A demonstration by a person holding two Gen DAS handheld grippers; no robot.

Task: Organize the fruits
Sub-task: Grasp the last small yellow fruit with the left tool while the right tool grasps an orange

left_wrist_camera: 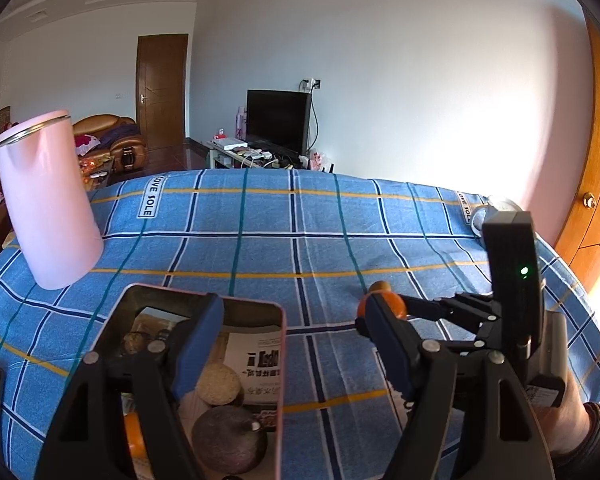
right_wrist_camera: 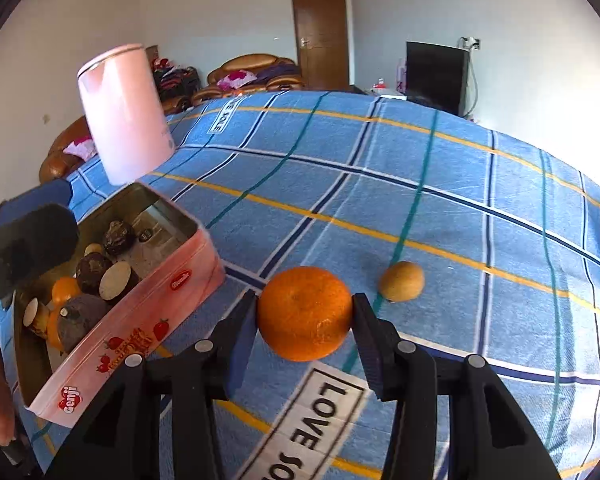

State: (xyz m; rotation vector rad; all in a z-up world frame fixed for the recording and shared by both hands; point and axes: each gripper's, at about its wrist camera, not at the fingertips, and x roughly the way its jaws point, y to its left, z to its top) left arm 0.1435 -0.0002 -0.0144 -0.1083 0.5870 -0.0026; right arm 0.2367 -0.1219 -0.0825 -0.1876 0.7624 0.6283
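My right gripper [right_wrist_camera: 305,314] is shut on an orange [right_wrist_camera: 305,313] and holds it just above the blue checked cloth; it also shows in the left wrist view [left_wrist_camera: 396,305]. A small yellow-brown fruit [right_wrist_camera: 402,281] lies on the cloth just beyond it. A pink tin [right_wrist_camera: 140,316] at the left holds several fruits, dark, tan and orange. My left gripper [left_wrist_camera: 288,354] is open and empty, its left finger over the tin [left_wrist_camera: 260,312], with a dark fruit [left_wrist_camera: 230,438] below.
A tall pink kettle [right_wrist_camera: 126,114] stands on the cloth behind the tin, also seen in the left wrist view [left_wrist_camera: 48,200]. The cloth-covered table [right_wrist_camera: 420,184] stretches ahead. A TV, sofa and door are beyond it.
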